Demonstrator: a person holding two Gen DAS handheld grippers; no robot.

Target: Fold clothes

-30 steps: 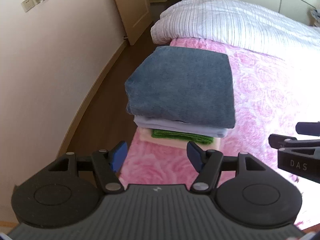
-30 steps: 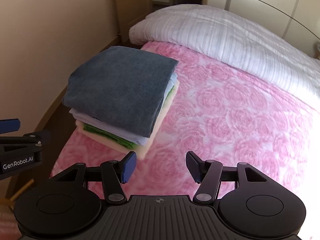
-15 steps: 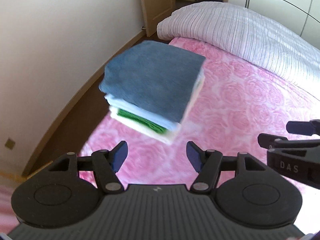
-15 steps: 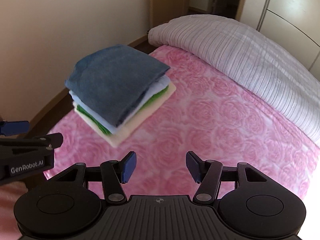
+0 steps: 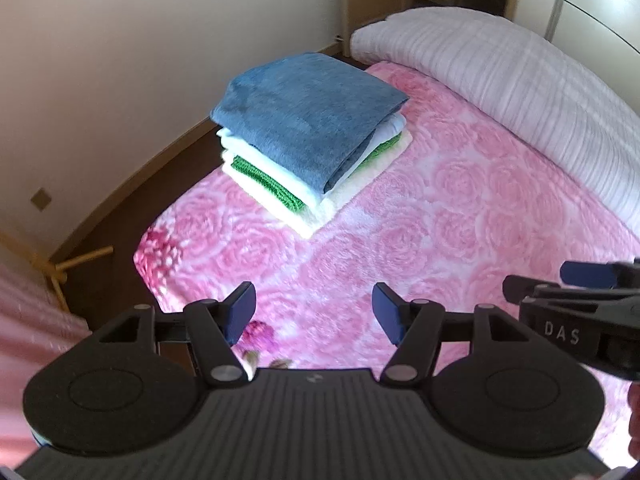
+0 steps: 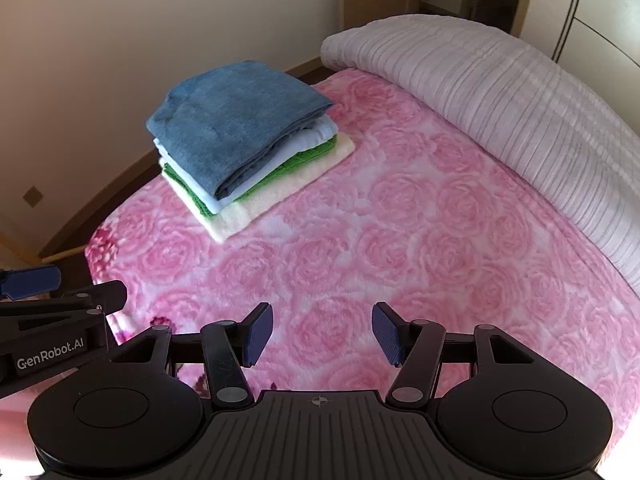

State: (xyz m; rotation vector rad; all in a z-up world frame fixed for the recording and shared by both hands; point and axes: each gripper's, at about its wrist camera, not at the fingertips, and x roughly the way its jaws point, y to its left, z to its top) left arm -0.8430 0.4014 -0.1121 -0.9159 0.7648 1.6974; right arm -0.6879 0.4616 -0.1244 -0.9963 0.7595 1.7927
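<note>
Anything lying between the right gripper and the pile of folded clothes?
Nothing: only bare pink bedspread separates the open right gripper from the clothes pile, clearest in the right wrist view.

Both grippers drawn back from folded stack (image 5: 310,136); it now sits farther off, more pink blanket (image 6: 400,240) in view

Folded clothes stack (image 5: 308,140), blue on top.
</note>
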